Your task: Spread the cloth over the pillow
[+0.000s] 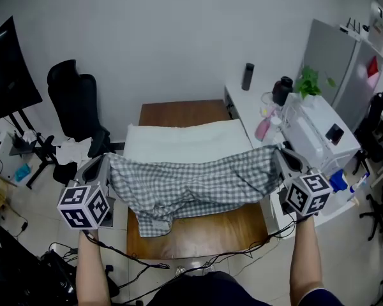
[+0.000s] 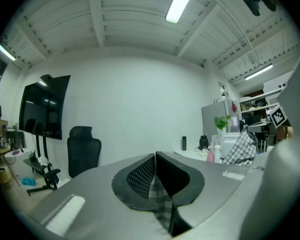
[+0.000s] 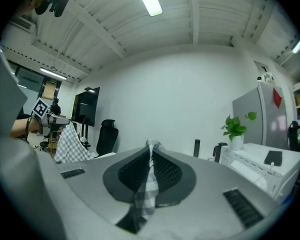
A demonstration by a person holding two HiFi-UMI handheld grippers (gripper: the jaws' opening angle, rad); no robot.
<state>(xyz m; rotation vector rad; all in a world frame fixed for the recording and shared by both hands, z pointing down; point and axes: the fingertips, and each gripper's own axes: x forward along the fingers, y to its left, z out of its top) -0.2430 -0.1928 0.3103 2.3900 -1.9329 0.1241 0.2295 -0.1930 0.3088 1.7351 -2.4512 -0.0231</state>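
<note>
Above the table [image 1: 179, 112], pinching cloth [image 1: 191, 183] in left gripper [image 1: 105, 161] and right gripper [image 1: 282, 153]: hold taut, level, sweep far over pillow [image 1: 185, 142].

"Where did the head camera look from?"

"From above the person, forward and steeply down. The wooden bench [image 1: 204, 225] lay right below it, with the white wall [image 1: 179, 43] beyond."

"And the two on the grippers?"

"Each rode just behind its own jaws, so near that they filled the lower frame, with the cloth [image 2: 160, 196] pinched between them. The cameras on the left gripper [image 1: 103, 163] and the right gripper [image 1: 282, 153] both faced about level, toward that wall and up to the ceiling [image 2: 140, 24]."

"Anything shared?"

"All three caught the black office chair [image 1: 76, 101] and the dark bottle [image 1: 247, 76]. Each gripper view also saw the other gripper at its edge."
</note>
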